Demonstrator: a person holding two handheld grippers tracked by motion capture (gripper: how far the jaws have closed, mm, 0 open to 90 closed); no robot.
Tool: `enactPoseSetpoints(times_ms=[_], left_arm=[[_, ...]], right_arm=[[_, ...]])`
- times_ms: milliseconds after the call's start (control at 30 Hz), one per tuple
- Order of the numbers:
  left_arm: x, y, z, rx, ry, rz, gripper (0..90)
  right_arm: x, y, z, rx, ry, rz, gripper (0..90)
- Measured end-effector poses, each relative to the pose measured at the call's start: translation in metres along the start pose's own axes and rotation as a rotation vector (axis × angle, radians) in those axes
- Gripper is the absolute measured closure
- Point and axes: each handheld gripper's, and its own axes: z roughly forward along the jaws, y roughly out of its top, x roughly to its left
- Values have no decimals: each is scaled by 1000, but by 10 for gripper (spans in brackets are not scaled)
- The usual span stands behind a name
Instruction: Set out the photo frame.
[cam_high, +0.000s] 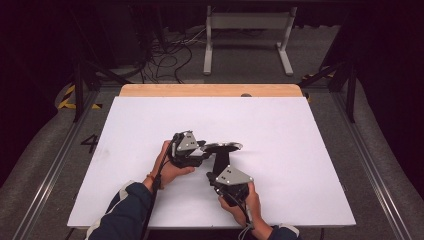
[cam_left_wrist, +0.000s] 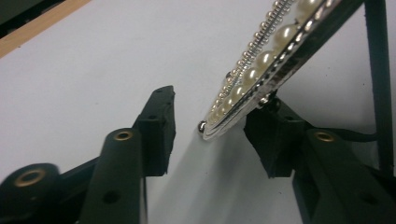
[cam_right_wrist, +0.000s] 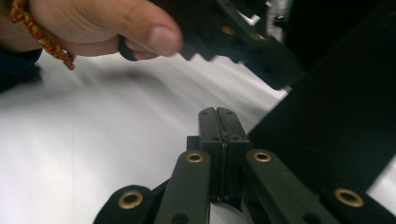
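Left gripper (cam_left_wrist: 210, 135) has its jaws part open around the rim of the pearl-edged mirror (cam_left_wrist: 261, 70), pads not pressing. Right gripper (cam_right_wrist: 223, 122), jaws closed on nothing, sits beside the mirror's black stand (cam_high: 221, 159) on the white worktop (cam_high: 280, 130). Next: the left must pinch the rim squarely.

Legible markings — one only. A dark numeral "4" (cam_high: 90, 143) stands on the grey floor (cam_high: 50, 150) just off the left edge of the white table (cam_high: 280, 130), seen in the high view. Yellow-and-black hazard striping (cam_high: 67, 97) lies on the floor beyond the table's far left corner — a sign, no wording. Neither gripper view offers any readable text, label or brand.
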Motion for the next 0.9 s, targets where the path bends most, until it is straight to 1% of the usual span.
enactPoseSetpoints(times_ms=[67, 100, 133, 167, 200, 300, 333, 400, 467, 533, 667, 800, 900], left_arm=[[-1, 0, 1, 3, 4, 11, 587], [-1, 0, 1, 0, 3, 9, 612], [-1, 0, 1, -3, -9, 8, 633], [-1, 0, 0, -1, -18, 11, 676], [-2, 0, 0, 5, -10, 18, 698], [-5, 2, 0, 20, 8, 41, 708], [-5, 2, 0, 23, 13, 47, 711], [-6, 2, 0, 27, 21, 53, 713], [-7, 2, 0, 27, 27, 58, 721], [-9, 2, -1, 38, 32, 64, 733], [-12, 1, -4, 44, 51, 84, 763], [-12, 1, -5, 43, 46, 77, 771], [-11, 0, -6, 37, 34, 68, 772]], right_arm=[[3, 0, 4, 12, -4, -7, 900], [3, -1, 6, 17, -10, -8, 900], [4, -1, 7, 23, -17, -8, 900], [4, -2, 9, 30, -28, -10, 900], [4, -3, 10, 33, -35, -15, 900], [11, -4, 9, 45, -75, -77, 900], [12, -5, 9, 49, -77, -74, 900], [10, -5, 10, 62, -61, -43, 900], [9, -4, 10, 70, -62, -35, 900], [8, -5, 9, 75, -63, -29, 900], [2, -7, 6, 78, -58, 6, 900], [-2, -8, 4, 79, -57, 15, 900], [-5, -8, 2, 86, -48, 23, 900]])
